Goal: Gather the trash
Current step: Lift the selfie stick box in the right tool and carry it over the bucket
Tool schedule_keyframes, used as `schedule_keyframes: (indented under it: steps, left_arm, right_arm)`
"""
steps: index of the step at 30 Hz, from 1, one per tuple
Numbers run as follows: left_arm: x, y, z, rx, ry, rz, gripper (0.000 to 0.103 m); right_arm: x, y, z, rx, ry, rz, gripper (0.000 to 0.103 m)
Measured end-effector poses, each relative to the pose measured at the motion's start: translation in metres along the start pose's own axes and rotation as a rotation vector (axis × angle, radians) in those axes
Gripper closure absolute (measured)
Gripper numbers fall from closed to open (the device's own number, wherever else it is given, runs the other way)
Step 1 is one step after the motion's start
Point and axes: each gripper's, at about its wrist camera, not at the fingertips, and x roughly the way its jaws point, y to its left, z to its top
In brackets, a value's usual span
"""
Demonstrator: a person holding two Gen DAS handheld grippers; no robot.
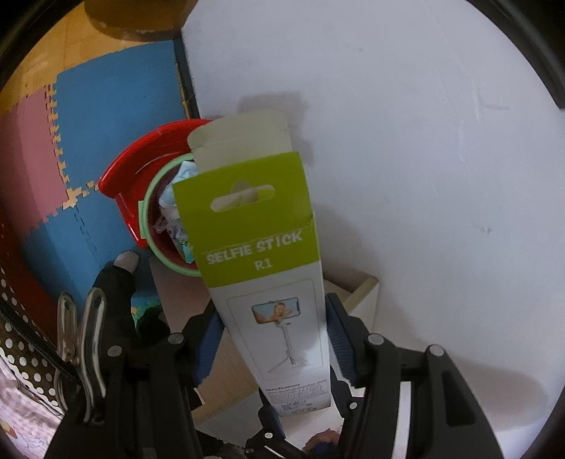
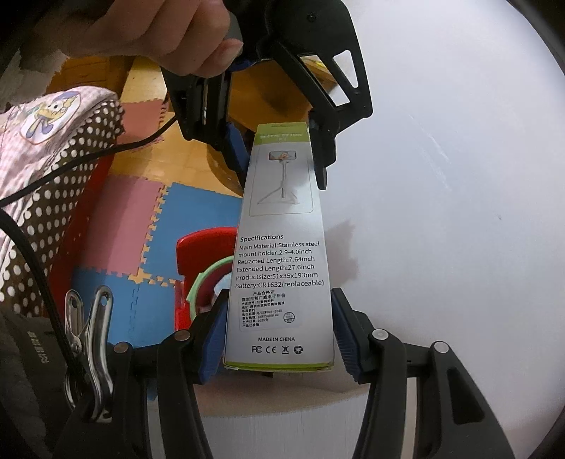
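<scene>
One selfie stick box (image 1: 261,268) is clamped at both ends. In the left wrist view it's pinched near its printed bottom by the left hand-held gripper (image 1: 273,339), blue pads pressed on both sides, and the green top with its open flap (image 1: 240,137) is seen pointing out over a red bin (image 1: 120,183). The right wrist view gets the opposite end: the spec panel is squeezed between the right hand-held gripper (image 2: 279,328) pads, and the left one (image 2: 279,148) is seen farther up the box, held by a bare hand (image 2: 159,31).

Only the left view shows the trash inside the bin, crumpled wrappers (image 1: 173,208) under a pale green ring (image 1: 148,212). Only the right view shows the polka-dot cloth (image 2: 56,169) properly, plus a black cable (image 2: 42,226) across it.

Counted: one box, one bin, two grippers, one white table (image 1: 423,159), one foam-tile floor (image 1: 106,113). The box is held above the table edge, beside the bin.
</scene>
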Motion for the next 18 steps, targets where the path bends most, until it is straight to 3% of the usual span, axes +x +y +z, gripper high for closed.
schedule_keyframes:
  steps: [14, 18]
  left_arm:
    - [0.057, 0.019, 0.045, -0.061, 0.115, -0.041, 0.044]
    - [0.073, 0.02, 0.06, -0.063, 0.16, -0.023, 0.044]
  right_arm:
    - [0.071, 0.001, 0.007, -0.127, 0.18, 0.033, 0.048]
    - [0.086, 0.0, 0.009, -0.093, 0.218, 0.032, 0.048]
